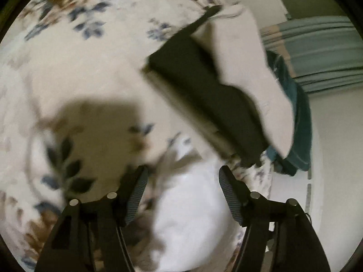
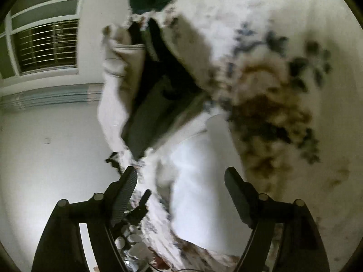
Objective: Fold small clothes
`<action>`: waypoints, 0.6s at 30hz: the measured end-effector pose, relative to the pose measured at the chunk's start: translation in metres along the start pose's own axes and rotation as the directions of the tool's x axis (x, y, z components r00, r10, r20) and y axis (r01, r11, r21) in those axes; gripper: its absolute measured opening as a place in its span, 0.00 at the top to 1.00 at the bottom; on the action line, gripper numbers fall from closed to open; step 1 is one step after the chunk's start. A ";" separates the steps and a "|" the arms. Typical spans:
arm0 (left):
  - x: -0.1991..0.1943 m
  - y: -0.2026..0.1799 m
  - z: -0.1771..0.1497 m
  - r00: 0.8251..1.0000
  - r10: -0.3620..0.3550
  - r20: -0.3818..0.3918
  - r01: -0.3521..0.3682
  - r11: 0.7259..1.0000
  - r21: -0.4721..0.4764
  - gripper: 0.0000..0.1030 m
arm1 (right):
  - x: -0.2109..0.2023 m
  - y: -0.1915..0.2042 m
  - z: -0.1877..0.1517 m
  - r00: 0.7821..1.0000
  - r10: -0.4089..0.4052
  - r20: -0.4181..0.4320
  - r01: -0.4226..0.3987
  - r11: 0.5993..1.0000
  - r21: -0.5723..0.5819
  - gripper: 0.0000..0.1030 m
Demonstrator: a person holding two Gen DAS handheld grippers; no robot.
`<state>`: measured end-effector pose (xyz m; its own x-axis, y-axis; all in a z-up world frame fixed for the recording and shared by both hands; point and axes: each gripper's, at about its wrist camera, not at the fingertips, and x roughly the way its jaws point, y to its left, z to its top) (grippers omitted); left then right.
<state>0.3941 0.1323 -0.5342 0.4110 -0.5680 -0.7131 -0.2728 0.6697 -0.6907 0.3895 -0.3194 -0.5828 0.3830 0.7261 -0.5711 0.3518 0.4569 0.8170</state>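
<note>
Left gripper (image 1: pixel 182 181) gapes above blurred, seemingly white cloth (image 1: pixel 192 215)

My left gripper (image 1: pixel 182 176): jaws spread wide, nothing between the pads | my right gripper (image 2: pixel 181 178): jaws likewise parted, pads bare | both pointed forward and down, both blurred

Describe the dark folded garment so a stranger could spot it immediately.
Start at the floral bedspread and go to its edge nearest the white wall. A small pile of clothes lies there; the dark folded garment lies in it, partly under a pale one. It is near-black and flat, unlike the pale piece and the teal garment beyond.
</note>
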 end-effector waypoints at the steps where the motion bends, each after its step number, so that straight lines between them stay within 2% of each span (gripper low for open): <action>1: 0.005 0.008 -0.005 1.000 0.020 -0.023 -0.020 1.000 0.000 0.39 | 0.000 -0.006 -0.001 1.000 -0.022 -0.001 0.022 1.000 0.004 0.21; 3: 0.018 0.017 -0.010 0.997 0.040 -0.071 -0.040 0.999 0.000 0.39 | 0.009 -0.021 -0.005 0.997 -0.078 -0.019 0.078 0.997 0.010 0.21; 5: 0.042 0.022 -0.013 0.992 0.025 -0.126 -0.025 1.000 0.004 0.39 | 0.024 -0.034 -0.004 0.991 -0.123 -0.057 0.124 0.992 0.020 0.21; 7: 0.060 0.018 -0.013 0.987 0.011 -0.163 -0.008 1.000 0.024 0.39 | 0.040 -0.040 -0.001 0.986 -0.144 -0.082 0.147 0.989 0.029 0.21; 9: 0.075 0.008 -0.013 0.984 -0.006 -0.178 0.017 0.998 0.061 0.41 | 0.054 -0.043 0.004 0.986 -0.133 -0.104 0.137 0.990 0.031 0.24; 10: 0.079 0.000 -0.013 0.985 -0.008 -0.173 0.025 0.995 0.095 0.43 | 0.061 -0.042 0.007 0.986 -0.125 -0.109 0.128 0.991 0.030 0.47; 11: 0.080 -0.009 -0.013 0.986 -0.013 -0.165 0.037 0.990 0.139 0.72 | 0.065 -0.039 0.009 0.987 -0.122 -0.107 0.125 0.992 0.019 0.73; 12: 0.081 -0.018 -0.013 0.986 -0.011 -0.169 0.042 0.983 0.179 0.96 | 0.069 -0.036 0.012 0.985 -0.133 -0.107 0.135 0.991 0.012 0.91; 15: 0.080 -0.027 -0.006 0.987 0.011 -0.163 0.025 0.975 0.220 0.97 | 0.059 -0.036 0.020 0.986 -0.163 -0.029 0.164 0.985 0.050 0.95; 18: 0.074 -0.009 0.006 0.979 -0.033 -0.200 0.061 0.989 0.137 0.95 | 0.043 -0.041 0.027 0.977 -0.211 0.034 0.208 0.975 0.078 0.95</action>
<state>0.4320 0.0871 -0.5801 0.2372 -0.6737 -0.6999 -0.1250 0.6933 -0.7098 0.4146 -0.3205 -0.6433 0.3286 0.5954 -0.7332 0.4895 0.5566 0.6713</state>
